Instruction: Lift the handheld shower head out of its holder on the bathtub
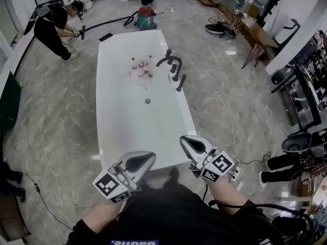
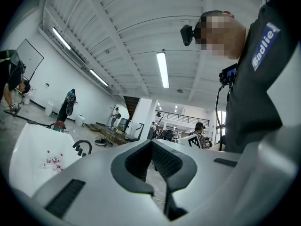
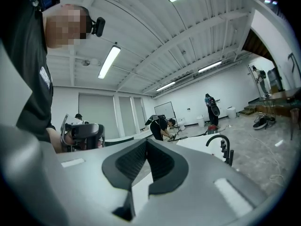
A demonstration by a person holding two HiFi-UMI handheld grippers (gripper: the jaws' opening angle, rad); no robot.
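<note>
Left gripper (image 1: 139, 161) and right gripper (image 1: 195, 145) are hovering closed and empty at the tub's (image 1: 104, 111) near end; the shower head (image 1: 181, 82) is sitting in its holder on the far right rim, well apart, so reaching and lifting are remaining

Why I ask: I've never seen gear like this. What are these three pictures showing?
A person wears a head camera and holds a grey two-jaw tool in each hand. The head view looks down on the left gripper and right gripper; the other two pictures come from cameras riding on each tool, looking along its jaws. Both pairs of jaws are shut and hold nothing. Ahead stands a white freestanding bathtub with black tap and shower fittings on its right rim and small bottle-like items inside.
</note>
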